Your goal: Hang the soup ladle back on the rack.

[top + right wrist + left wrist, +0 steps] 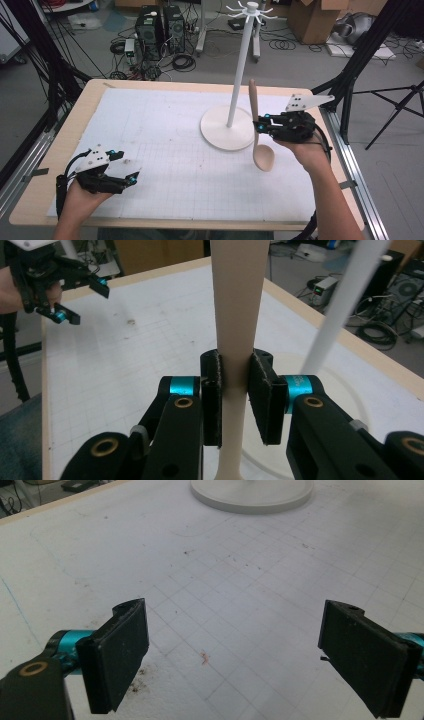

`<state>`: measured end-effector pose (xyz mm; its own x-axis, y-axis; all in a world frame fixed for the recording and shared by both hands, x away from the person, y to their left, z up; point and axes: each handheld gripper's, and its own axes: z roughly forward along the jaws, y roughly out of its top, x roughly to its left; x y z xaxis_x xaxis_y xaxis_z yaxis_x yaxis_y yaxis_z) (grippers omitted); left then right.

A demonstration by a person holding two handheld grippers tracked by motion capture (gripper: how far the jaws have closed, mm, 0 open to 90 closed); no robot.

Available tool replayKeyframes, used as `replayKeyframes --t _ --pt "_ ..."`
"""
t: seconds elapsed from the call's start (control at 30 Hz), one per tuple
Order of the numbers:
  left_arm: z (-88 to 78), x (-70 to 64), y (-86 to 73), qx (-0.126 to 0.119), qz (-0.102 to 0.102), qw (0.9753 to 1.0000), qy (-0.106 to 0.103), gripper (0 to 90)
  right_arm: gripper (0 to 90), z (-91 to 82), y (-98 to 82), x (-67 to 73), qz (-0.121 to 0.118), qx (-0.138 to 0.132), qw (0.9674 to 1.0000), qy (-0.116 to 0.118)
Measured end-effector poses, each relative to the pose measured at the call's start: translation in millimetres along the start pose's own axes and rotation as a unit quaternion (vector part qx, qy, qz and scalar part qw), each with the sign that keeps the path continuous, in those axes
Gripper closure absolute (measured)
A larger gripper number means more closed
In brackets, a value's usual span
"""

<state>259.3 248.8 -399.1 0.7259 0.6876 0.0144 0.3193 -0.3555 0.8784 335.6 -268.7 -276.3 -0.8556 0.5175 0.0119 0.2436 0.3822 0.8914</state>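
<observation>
Cables, computer towers and cardboard boxes crowd the floor beyond the worktop (pixel 60 150), whose top carries a white gridded mat (pixel 165 145). Seen from the high view, the right gripper (pixel 258 125) sits near the right edge and pinches a wooden spoon (pixel 256 127) by its handle, bowl hanging down, handle tip up, just beside the white hook stand (pixel 235 100). The left gripper (pixel 131 172) rests near the front left corner with its jaws spread.

From the left gripper view, both black pads (pixel 117 655) stand wide apart over the bare mat (pixel 240 580), the stand's round base (pixel 252 495) farther off.

From the right gripper view, the pads (pixel 212 395) press on the spoon's handle (pixel 235 315) from both sides, with the stand's pole (pixel 340 310) to one side.
</observation>
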Motion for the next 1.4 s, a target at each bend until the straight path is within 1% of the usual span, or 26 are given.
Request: replayKeyframes --t 0.07,0.1,0.13,0.17,0.2,0.27,0.37,0.53,0.7,0.9,0.93,1.03,1.13,1.37,1.4 --pt "1.0 -0.5 0.2 0.001 0.001 1.0 -0.002 13.2 76.6 -7.1 -3.0 -6.2 0.01 -0.003 0.9999 -0.007" --pt "1.2 -0.8 0.5 0.0 0.001 1.0 -0.002 13.1 76.6 -10.0 -4.4 -9.8 0.011 -0.007 0.9998 -0.014" --pt "1.2 -0.6 0.8 0.0 0.003 1.0 -0.003 13.2 76.6 -14.2 -5.9 -13.5 0.018 -0.01 0.9996 -0.02" --pt "1.0 -1.0 1.0 -0.001 0.002 1.0 -0.003 13.2 76.6 -16.7 -6.6 -15.9 0.02 -0.011 0.9996 -0.018" --pt "0.8 -0.9 1.2 -0.002 0.002 1.0 -0.001 13.1 76.6 -20.9 -7.1 -19.5 0.026 -0.017 0.9992 -0.024" --pt "0.5 -0.6 1.4 -0.003 0.002 1.0 -0.001 13.1 76.6 -27.3 -6.9 -24.0 0.032 -0.021 0.9988 -0.03" --pt "0.3 -0.4 2.2 -0.004 0.002 1.0 -0.002 13.2 76.7 -36.7 -4.2 -32.2 0.038 -0.031 0.998 -0.041" --pt "3.1 0.0 4.5 -0.004 0.002 1.0 -0.006 13.1 76.6 -48.2 5.9 -46.9 0.048 -0.031 0.9966 -0.058" --pt "7.3 0.3 7.6 -0.003 0.007 0.9999 -0.009 13.1 76.6 -53.7 18.3 -60.9 0.056 -0.037 0.9953 -0.07" --pt "11.0 0.4 7.7 -0.001 0.006 0.9999 -0.012 13.2 76.6 -55.6 31.4 -70.9 0.061 -0.04 0.9944 -0.076" --pt "11.4 0.3 7.5 -0.001 0.006 0.9999 -0.012 13.2 76.6 -55.5 33.6 -72.4 0.059 -0.039 0.9946 -0.076" --pt "10.8 0.3 7.6 0.0 0.006 0.9999 -0.012 13.2 76.6 -56.5 39.6 -75.7 0.056 -0.035 0.9945 -0.081" --pt "9.6 1.2 7.7 -0.001 0.006 0.9999 -0.009 13.2 76.6 -59.0 44.7 -78.0 0.058 -0.04 0.9941 -0.082" --pt "10.7 2.1 6.8 0.0 0.003 0.9999 -0.01 13.1 76.6 -61.3 60.3 -81.6 0.051 -0.04 0.9941 -0.087" --pt "10.9 2.2 7.0 0.002 0.006 0.9999 -0.009 13.2 76.6 -61.1 63.1 -82.1 0.05 -0.039 0.9942 -0.087"
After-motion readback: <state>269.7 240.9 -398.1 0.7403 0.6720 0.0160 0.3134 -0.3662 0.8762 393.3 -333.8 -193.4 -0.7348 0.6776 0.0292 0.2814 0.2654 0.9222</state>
